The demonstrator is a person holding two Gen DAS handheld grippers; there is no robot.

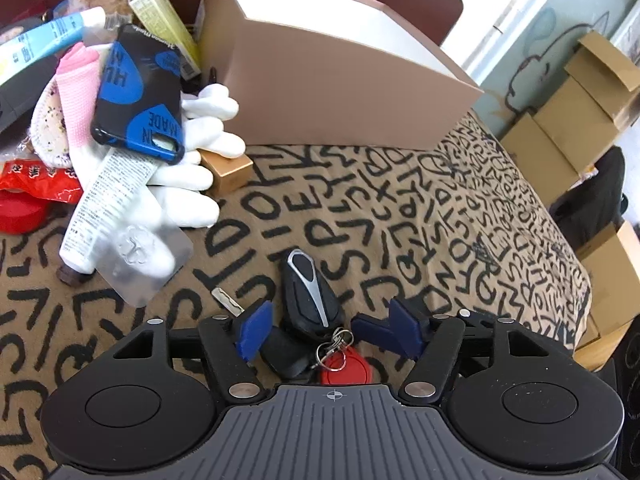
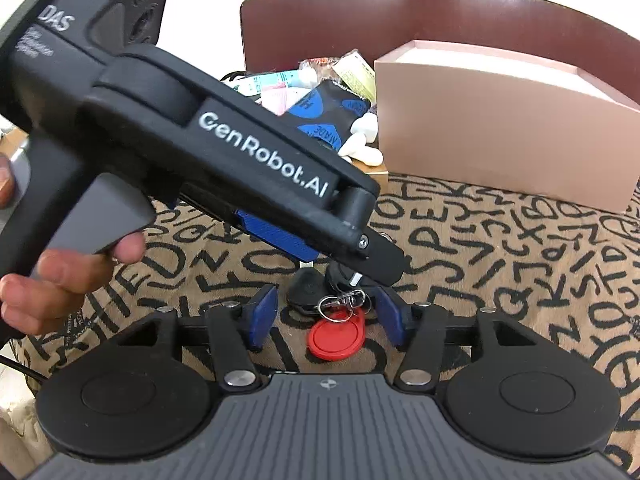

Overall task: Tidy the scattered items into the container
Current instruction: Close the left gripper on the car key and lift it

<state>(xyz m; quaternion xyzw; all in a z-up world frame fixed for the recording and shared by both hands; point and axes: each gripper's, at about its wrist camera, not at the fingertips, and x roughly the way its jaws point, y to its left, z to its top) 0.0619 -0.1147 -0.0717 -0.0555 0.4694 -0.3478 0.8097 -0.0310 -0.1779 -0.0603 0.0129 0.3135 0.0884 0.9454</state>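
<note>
Two spread hand-held grippers, left (image 1: pixel 324 330) and right (image 2: pixel 326 312), bracket the key bunch (image 1: pixel 310 312) on the patterned worktop (image 1: pixel 440 208), pads clear, pink box (image 1: pixel 340 80) at twelve o'clock.

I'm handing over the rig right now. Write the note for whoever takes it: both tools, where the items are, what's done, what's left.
Left tool: open, jaws either side of the key bunch, not gripping.
Right tool: open, around the same bunch, above the red tag.
The bunch lies on the lettered cloth. The pink box stands behind it; its inside is not visible.
Still out: the pile beside the box, including phone case, white gloves, tubes, packets.
Done: nothing visibly packed. Left: grip the keys with one tool, box them, then clear the pile.
</note>
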